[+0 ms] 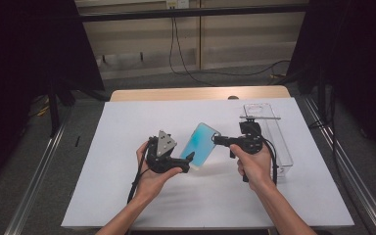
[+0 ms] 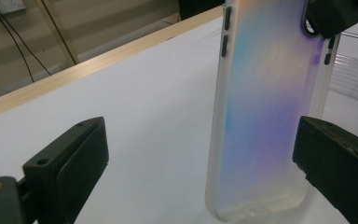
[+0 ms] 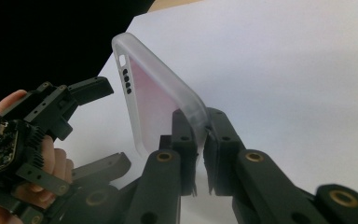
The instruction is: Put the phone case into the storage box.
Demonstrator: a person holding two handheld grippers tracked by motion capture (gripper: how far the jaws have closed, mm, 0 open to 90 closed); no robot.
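Note:
A translucent phone case (image 1: 199, 144) with a blue-violet sheen hangs tilted above the white table. My right gripper (image 1: 217, 139) is shut on its upper corner; in the right gripper view the two pads (image 3: 186, 135) pinch the case's rim (image 3: 154, 102). My left gripper (image 1: 190, 162) is at the case's lower end, open. In the left gripper view its jaws stand wide apart on either side of the case (image 2: 265, 116), with the right-hand jaw close to the edge and neither pad pressing on it.
A clear plastic box (image 1: 269, 132) lies on the white sheet (image 1: 127, 196) at the right, just behind my right hand. The table's wooden edge (image 1: 176, 93) runs along the back, with cables on the floor beyond.

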